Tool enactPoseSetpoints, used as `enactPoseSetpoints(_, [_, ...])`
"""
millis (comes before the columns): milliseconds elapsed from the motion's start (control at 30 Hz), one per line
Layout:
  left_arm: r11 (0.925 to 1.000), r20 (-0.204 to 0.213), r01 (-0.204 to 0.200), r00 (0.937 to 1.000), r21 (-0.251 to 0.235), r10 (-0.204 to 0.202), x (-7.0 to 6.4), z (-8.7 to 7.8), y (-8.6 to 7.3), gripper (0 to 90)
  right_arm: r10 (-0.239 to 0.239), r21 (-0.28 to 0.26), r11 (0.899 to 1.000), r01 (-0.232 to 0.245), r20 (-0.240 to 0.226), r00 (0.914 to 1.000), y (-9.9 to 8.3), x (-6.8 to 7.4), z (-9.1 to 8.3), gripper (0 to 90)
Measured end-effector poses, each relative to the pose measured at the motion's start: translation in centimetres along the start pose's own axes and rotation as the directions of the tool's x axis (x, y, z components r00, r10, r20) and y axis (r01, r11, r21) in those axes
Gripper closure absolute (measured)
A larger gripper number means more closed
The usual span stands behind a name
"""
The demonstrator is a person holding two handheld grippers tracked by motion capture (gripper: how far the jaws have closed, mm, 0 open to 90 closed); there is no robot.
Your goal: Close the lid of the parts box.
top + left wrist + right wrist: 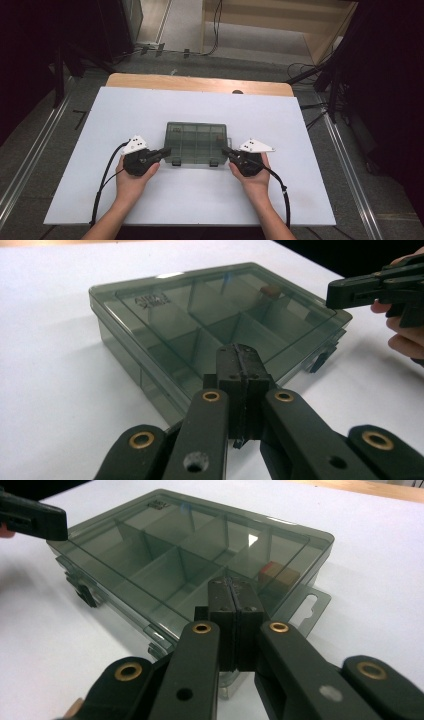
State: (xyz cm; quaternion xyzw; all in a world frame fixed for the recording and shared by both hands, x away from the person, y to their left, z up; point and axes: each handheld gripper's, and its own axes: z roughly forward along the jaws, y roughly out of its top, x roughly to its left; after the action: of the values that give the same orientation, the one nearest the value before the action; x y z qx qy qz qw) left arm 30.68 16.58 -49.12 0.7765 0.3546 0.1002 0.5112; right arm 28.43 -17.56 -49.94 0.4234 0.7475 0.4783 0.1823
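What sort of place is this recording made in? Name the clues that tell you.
Probably a lab or recording studio, not a home: a white table stands on grey carpet with metal floor rails either side, loose cables trail across the floor, and dark equipment stands surround it.

Closed organizer box between grippers; white tabletop around open.

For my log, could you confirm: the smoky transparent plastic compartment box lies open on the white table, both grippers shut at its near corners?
Not quite: the smoky transparent plastic compartment box is closed, lid down, as the left gripper view shows. Left gripper and right gripper are shut.
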Motion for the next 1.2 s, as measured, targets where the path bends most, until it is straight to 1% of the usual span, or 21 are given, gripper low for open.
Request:
enactPoseSetpoints(67, [1.0, 0.0, 0.002, 1.0, -0.002, -0.002, 0.0, 0.0, -0.2, 90.0, -0.029, 0.001, 1.0, 0.029, 0.006, 0.9996, -0.3, 0.1, 0.1, 87.7])
enactPoseSetpoints(300, [0.9995, 0.012, 0.022, 0.9997, -0.021, -0.022, 0.2, 0.0, -0.5, 89.9, -0.047, -0.008, 0.999, 0.047, 0.005, 0.9989, -0.5, 0.6, 0.3, 87.9])
enactPoseSetpoints(400, [0.9994, 0.002, 0.021, 0.9998, -0.028, -0.021, 0.2, 0.1, -0.5, 89.9, -0.039, -0.007, 0.999, 0.039, -0.01, 0.9992, -0.4, 0.4, 0.4, 86.7])
enactPoseSetpoints(433, [0.9993, 0.004, 0.023, 0.9997, -0.029, -0.023, 0.2, 0.1, -0.5, 89.3, -0.024, -0.011, 1.0, 0.024, -0.045, 0.9987, -0.4, 0.0, 0.4, 82.1])
enactPoseSetpoints(533, [0.9984, 0.015, 0.019, 0.9997, -0.053, -0.018, 0.2, -0.2, -0.6, 77.1, -0.039, -0.022, 0.999, 0.037, -0.049, 0.9981, -0.3, -0.1, 0.1, 69.9])
enactPoseSetpoints(633, [0.9956, 0.036, 0.018, 0.9992, -0.092, -0.015, 0.1, -0.8, -0.5, 67.7, -0.045, -0.041, 0.998, 0.042, -0.07, 0.9965, -0.1, -0.2, -0.3, 56.8])
enactPoseSetpoints(667, [0.9939, 0.042, 0.024, 0.9989, -0.108, -0.019, 0.1, -1.0, -0.4, 62.6, -0.048, -0.048, 0.998, 0.045, -0.072, 0.9963, 0.0, -0.3, -0.5, 53.0])
enactPoseSetpoints(700, [0.9939, 0.042, 0.024, 0.9989, -0.108, -0.019, 0.1, -1.0, -0.4, 57.6, -0.048, -0.054, 0.998, 0.043, -0.081, 0.9956, 0.1, -0.4, -0.6, 48.4])
enactPoseSetpoints(767, [0.9875, 0.047, 0.03, 0.9986, -0.155, -0.023, 0.1, -1.7, -0.1, 49.4, -0.05, -0.061, 0.997, 0.045, -0.075, 0.9959, 0.2, -0.4, -1.0, 38.7])
enactPoseSetpoints(800, [0.9875, 0.047, 0.03, 0.9986, -0.155, -0.023, 0.1, -1.7, -0.1, 45.9, -0.052, -0.059, 0.997, 0.048, -0.063, 0.9967, 0.2, -0.4, -1.1, 32.5])
enactPoseSetpoints(833, [0.9847, 0.05, 0.027, 0.9986, -0.172, -0.019, 0.0, -2.3, 0.0, 42.9, -0.057, -0.055, 0.997, 0.054, -0.054, 0.997, 0.2, -0.4, -1.2, 27.1])
enactPoseSetpoints(867, [0.9853, 0.057, 0.015, 0.9983, -0.17, -0.006, 0.0, -2.5, 0.0, 39.8, -0.06, -0.055, 0.997, 0.058, -0.045, 0.9972, 0.2, -0.4, -1.4, 23.1])
enactPoseSetpoints(900, [0.9853, 0.058, 0.015, 0.9983, -0.17, -0.006, 0.1, -2.8, 0.0, 32.2, -0.063, -0.056, 0.997, 0.061, -0.043, 0.9971, 0.2, -0.4, -1.5, 17.9])
enactPoseSetpoints(933, [0.9853, 0.062, 0.016, 0.9981, -0.17, -0.005, 0.1, -3.0, -0.1, 29.0, -0.063, -0.056, 0.997, 0.06, -0.043, 0.9971, 0.2, -0.4, -1.6, 14.6])
enactPoseSetpoints(967, [0.9853, 0.062, 0.016, 0.9981, -0.17, -0.005, 0.1, -3.0, -0.1, 26.1, -0.063, -0.056, 0.997, 0.06, -0.043, 0.9971, 0.2, -0.4, -1.6, 14.6])
enactPoseSetpoints(1000, [0.9846, 0.073, 0.016, 0.9973, -0.174, -0.003, 0.1, -3.3, -0.1, 23.8, -0.053, -0.066, 0.997, 0.049, -0.055, 0.9971, 0.2, -0.6, -2.0, 10.2])
enactPoseSetpoints(1067, [0.9833, 0.078, 0.011, 0.997, -0.182, 0.003, 0.3, -4.1, -0.2, 17.2, -0.037, -0.08, 0.996, 0.032, -0.059, 0.9976, 0.3, -0.9, -2.3, 8.4])
enactPoseSetpoints(1100, [0.983, 0.086, 0.01, 0.9963, -0.183, 0.006, 0.4, -4.4, -0.2, 14.7, -0.028, -0.088, 0.996, 0.023, -0.059, 0.9979, 0.3, -1.0, -2.5, 6.8])
enactPoseSetpoints(1133, [0.983, 0.086, 0.01, 0.9963, -0.183, 0.006, 0.4, -4.4, -0.2, 12.1, -0.022, -0.093, 0.995, 0.016, -0.061, 0.9979, 0.3, -1.1, -2.6, 2.1])
enactPoseSetpoints(1167, [0.982, 0.088, 0.008, 0.9961, -0.189, 0.009, 0.5, -4.8, -0.3, 11.4, -0.015, -0.094, 0.996, 0.008, -0.066, 0.9977, 0.3, -1.3, -2.7, 0.5])
enactPoseSetpoints(1200, [0.982, 0.088, 0.008, 0.9961, -0.189, 0.009, 0.5, -4.8, -0.3, 9.3, -0.014, -0.096, 0.995, 0.008, -0.067, 0.9977, 0.2, -1.4, -2.9, 0.4])
